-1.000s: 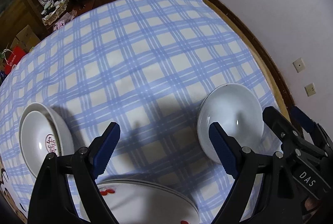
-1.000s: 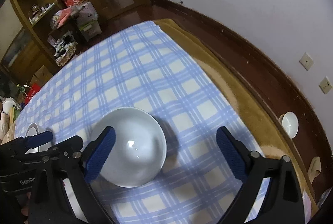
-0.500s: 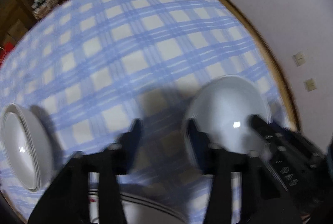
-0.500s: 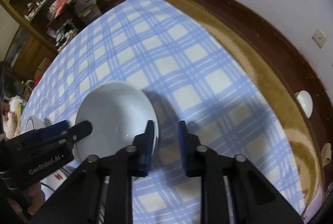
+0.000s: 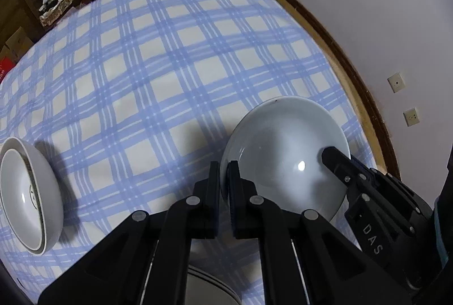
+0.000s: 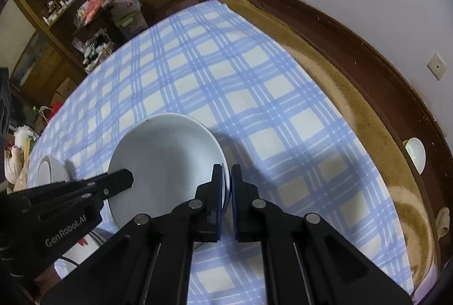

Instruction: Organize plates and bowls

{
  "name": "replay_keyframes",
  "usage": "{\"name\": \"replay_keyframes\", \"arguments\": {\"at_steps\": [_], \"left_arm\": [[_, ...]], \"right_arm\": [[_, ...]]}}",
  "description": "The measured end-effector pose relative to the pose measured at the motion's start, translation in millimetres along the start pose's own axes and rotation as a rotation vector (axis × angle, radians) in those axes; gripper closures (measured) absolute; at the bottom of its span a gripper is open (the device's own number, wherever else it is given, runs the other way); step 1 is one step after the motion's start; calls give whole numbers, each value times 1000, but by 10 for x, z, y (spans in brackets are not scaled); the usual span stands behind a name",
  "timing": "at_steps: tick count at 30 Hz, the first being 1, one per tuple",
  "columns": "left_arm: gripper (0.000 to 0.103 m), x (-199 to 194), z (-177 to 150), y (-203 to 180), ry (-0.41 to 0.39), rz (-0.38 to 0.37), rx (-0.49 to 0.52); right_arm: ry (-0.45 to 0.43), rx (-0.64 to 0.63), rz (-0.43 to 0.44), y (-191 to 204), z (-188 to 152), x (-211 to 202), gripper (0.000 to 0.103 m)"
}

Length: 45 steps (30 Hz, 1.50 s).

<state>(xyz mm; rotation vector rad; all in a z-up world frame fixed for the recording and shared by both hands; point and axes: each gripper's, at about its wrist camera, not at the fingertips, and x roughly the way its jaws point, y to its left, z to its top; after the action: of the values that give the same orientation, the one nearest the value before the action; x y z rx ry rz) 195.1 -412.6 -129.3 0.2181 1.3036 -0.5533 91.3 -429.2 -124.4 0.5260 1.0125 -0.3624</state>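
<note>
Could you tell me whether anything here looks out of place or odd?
A small white bowl sits on the floor by the wall, off the table. On the table, both grippers pinch opposite rims of one white bowl.

Round table under a blue-and-white checked cloth. On the cloth: pale bowl near the right edge; well left of that bowl, stacked white bowls; just nearer than it, a plate stack, mostly hidden.

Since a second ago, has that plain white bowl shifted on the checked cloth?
Cannot tell: the cameras moved. The plain white bowl looks still beside the cloth's right edge. Both pairs of jaws have just closed onto its rim.
</note>
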Motion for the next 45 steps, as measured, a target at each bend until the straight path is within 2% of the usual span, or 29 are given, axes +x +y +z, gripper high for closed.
{"name": "replay_keyframes", "arguments": {"at_steps": [10,19,29,36,40,45], "left_arm": [[97,-475,22,211,-85,16,-30],[96,-803,-177,749,-128,70,-110],[97,-1207,-537,1538,-162,156,-211],[97,-1440,-736,1931,-176,192,-248],[97,-1485,-840,2074,-177,198,-270],[97,-1470,-952,2265,-172,192,-308]], "right_arm": [[-112,-50,59,341,40,-270,96],[-122,-197,91,1008,-51,-334,96],[-107,-351,203,1850,-306,-309,96],[-121,-414,261,2241,-457,-311,95],[-114,-488,251,2447,-557,-287,95],[-107,-519,268,2589,-625,-232,95]]}}
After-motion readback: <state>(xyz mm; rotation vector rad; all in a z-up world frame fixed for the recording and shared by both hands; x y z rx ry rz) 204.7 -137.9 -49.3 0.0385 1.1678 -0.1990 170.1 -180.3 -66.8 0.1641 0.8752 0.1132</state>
